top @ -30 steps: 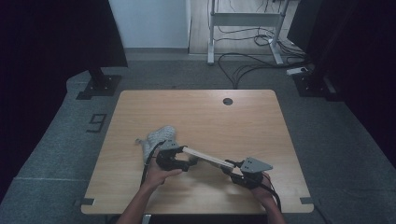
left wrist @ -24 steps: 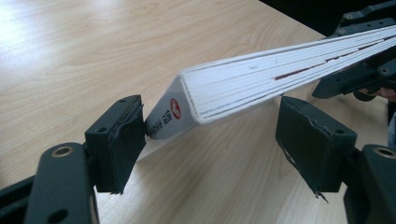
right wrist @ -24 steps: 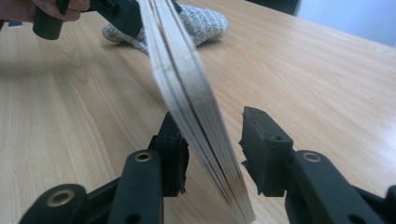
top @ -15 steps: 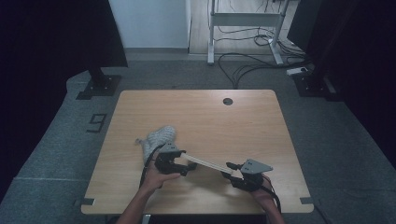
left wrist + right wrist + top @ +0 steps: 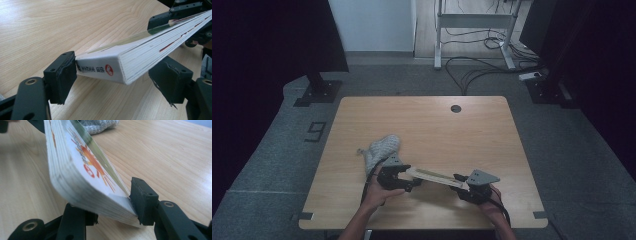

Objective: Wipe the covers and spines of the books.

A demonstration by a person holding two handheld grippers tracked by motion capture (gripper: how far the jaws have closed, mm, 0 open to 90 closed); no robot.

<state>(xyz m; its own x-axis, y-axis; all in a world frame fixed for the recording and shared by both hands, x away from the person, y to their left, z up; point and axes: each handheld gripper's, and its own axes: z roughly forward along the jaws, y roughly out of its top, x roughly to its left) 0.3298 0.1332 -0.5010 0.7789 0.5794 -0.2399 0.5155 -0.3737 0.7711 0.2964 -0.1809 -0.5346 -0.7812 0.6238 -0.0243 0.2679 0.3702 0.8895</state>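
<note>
Grey cloth (image 5: 381, 148) beside left gripper (image 5: 404, 176), book (image 5: 434, 176) clamped by right gripper (image 5: 460, 181), left jaws loosely around.

A light wooden table (image 5: 427, 125) with a round cable hole (image 5: 455, 108) near its far edge stands on grey carpeted floor (image 5: 272, 150), lit evenly from above while the sides of the room fall into darkness. Behind it a pale wall (image 5: 372, 25) meets a wooden floor strip where the white metal frame of a desk (image 5: 472, 22) stands among loose cables (image 5: 477, 70). Dark screens on black foot plates (image 5: 317, 92) flank the table at left and right.
</note>
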